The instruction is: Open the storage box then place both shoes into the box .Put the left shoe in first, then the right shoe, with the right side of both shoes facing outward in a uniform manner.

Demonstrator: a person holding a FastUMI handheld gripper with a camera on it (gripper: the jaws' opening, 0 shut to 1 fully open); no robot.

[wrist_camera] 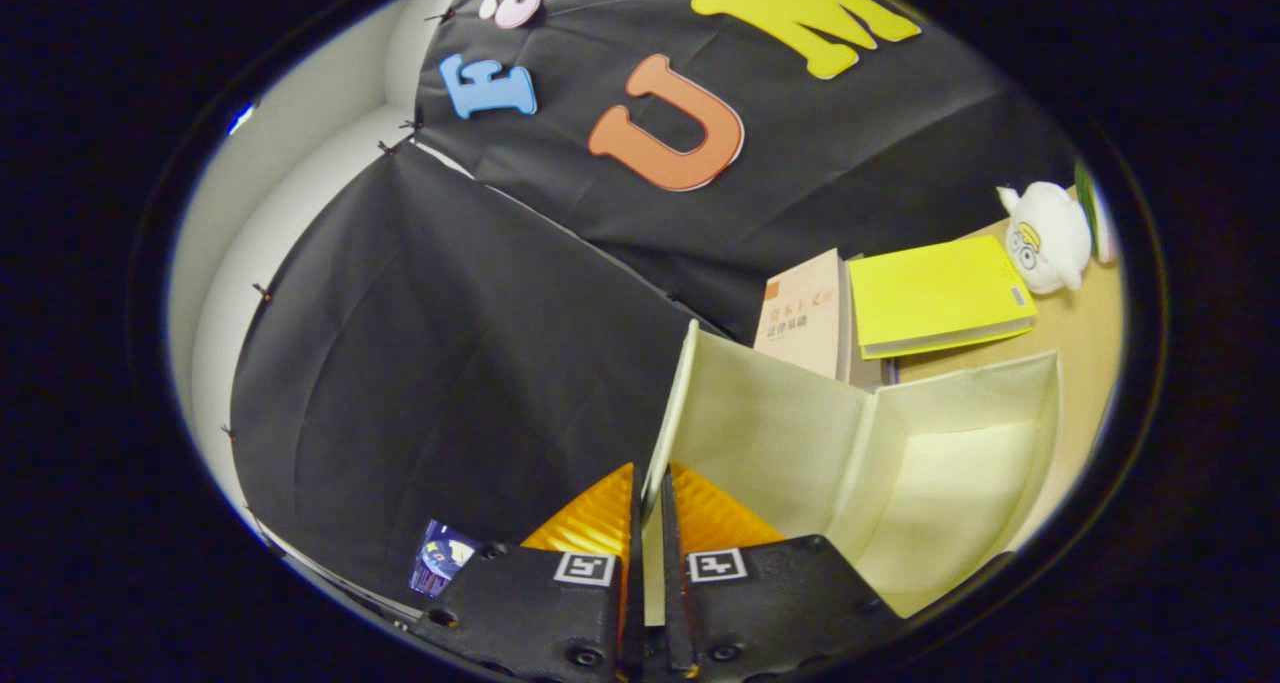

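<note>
1. The gripper (650, 523) has its two orange fingers (595, 518) drawn close together, and the thin cream edge of the storage box lid (665, 433) runs up between them. Both fingers appear to press on that edge, one on each side.
2. The storage box (930, 463) lies just ahead of the fingers and off to their right. It stands open; its pale inner walls and floor are exposed. No shoe is seen inside it.
3. The lid stands nearly upright from the fingers, its long edge rising away from them towards the booth wall. In my judgement the coming move turns on this: the lid must swing further away from the box opening, clear of the interior.
4. Beyond the box, on the tabletop (1075, 323), lie a beige book (805, 313), a yellow book (935, 293) and a white plush toy (1045, 238), all well apart from the fingers.
5. Judged from this, the opening step is in hand; loading of shoes is not yet begun.
</note>
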